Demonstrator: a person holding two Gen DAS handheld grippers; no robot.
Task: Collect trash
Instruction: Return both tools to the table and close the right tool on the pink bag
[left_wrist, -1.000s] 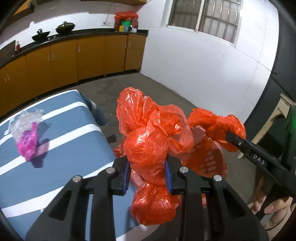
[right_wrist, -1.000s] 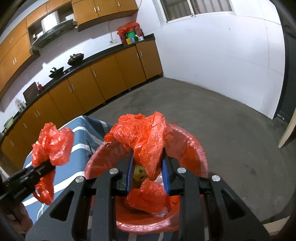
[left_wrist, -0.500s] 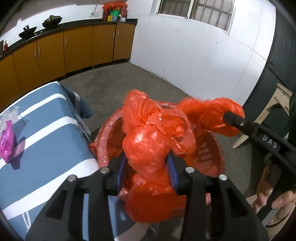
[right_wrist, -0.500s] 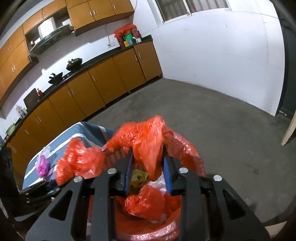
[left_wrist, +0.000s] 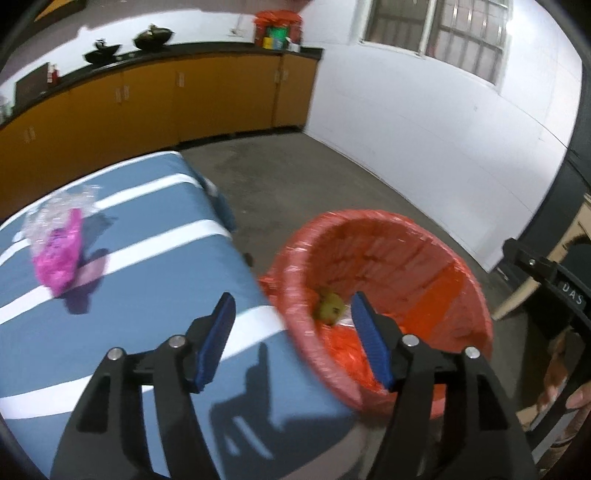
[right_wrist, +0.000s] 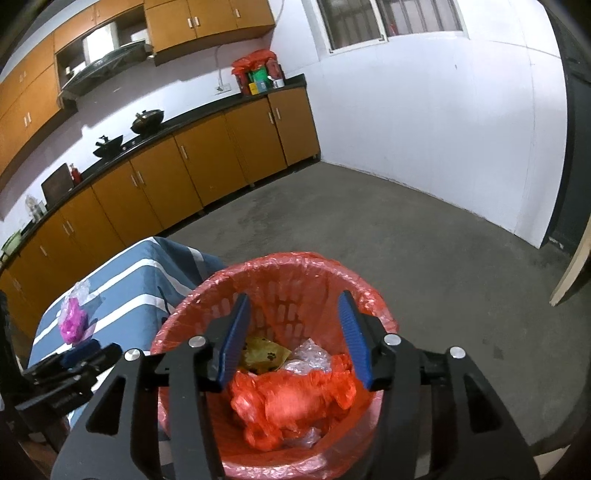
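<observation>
red bag (right_wrist: 291, 400) in bin (right_wrist: 314, 269), below right tool (right_wrist: 293, 339)

Both of my wrist views are fisheye pictures: straight lines bow outward and a dark ring crops every corner. The room is evenly lit from above, bright on the white wall (right_wrist: 424, 122), which glares near the window (left_wrist: 436, 33) in my left view. My left view is smeared with motion blur; the red bin (left_wrist: 388, 266) and cabinets (left_wrist: 147, 107) look soft. My right view is sharper, though the red bag (right_wrist: 291, 398) inside the bin is blurred. My left fingers (left_wrist: 218, 332) cast a hard dark shadow on the striped table (left_wrist: 129, 280) near its right edge. The pink bag (left_wrist: 59, 254) throws a shadow too.
</observation>
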